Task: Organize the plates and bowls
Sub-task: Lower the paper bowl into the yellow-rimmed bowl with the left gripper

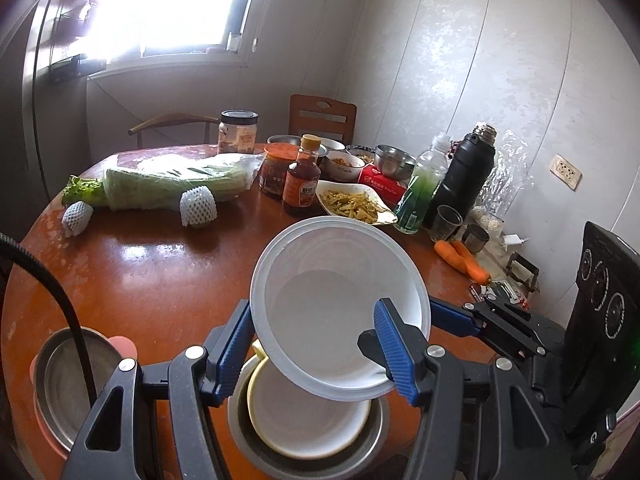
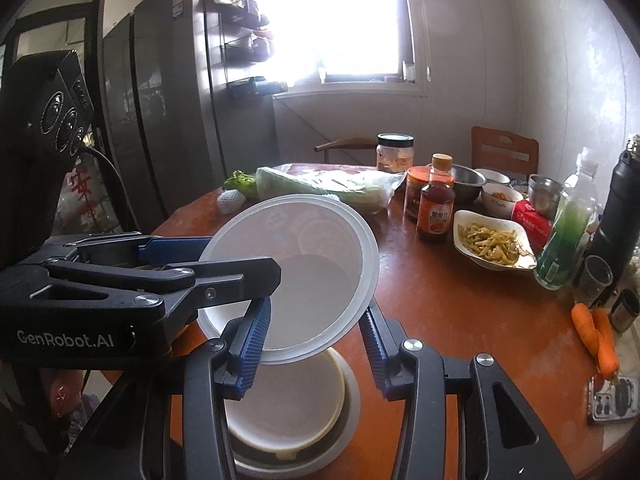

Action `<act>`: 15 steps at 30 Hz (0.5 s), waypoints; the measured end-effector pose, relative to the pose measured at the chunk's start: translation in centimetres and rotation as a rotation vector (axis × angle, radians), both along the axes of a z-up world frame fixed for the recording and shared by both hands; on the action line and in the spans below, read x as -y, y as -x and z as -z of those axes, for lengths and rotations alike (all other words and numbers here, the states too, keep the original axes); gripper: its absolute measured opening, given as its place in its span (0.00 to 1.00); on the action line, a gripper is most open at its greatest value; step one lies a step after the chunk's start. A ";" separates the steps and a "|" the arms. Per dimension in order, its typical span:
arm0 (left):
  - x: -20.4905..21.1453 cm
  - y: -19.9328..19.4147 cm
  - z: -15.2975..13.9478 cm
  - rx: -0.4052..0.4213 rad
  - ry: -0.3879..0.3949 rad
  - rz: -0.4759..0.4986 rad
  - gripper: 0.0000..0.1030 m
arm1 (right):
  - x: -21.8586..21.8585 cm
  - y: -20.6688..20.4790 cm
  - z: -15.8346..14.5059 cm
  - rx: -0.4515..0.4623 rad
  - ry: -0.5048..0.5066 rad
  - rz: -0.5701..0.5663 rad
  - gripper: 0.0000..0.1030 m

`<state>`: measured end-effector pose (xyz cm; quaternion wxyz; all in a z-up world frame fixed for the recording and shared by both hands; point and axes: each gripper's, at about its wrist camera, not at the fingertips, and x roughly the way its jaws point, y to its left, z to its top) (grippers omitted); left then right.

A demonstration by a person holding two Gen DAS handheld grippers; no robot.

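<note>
Nearest, both tools clamped the tilted white bowl (image 1: 340, 304): the left tool (image 1: 316, 344) and right tool (image 2: 316, 340) each pinched its rim, above the stacked bowls (image 1: 304, 420) on the worktop (image 1: 160, 272). Uneven pulling risked a slip. Farther off stood a food plate (image 1: 354, 202).

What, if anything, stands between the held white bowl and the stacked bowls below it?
Nothing visible. The white bowl, tilted in the left gripper and right gripper, hangs above the yellow bowl nested in the steel bowl.
</note>
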<state>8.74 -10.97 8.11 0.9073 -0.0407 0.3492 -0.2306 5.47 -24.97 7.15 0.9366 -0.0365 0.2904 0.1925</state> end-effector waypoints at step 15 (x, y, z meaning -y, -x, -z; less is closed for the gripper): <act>-0.6 3.0 0.6 0.007 -0.019 0.004 0.59 | -0.7 3.3 0.4 0.014 0.005 -0.009 0.46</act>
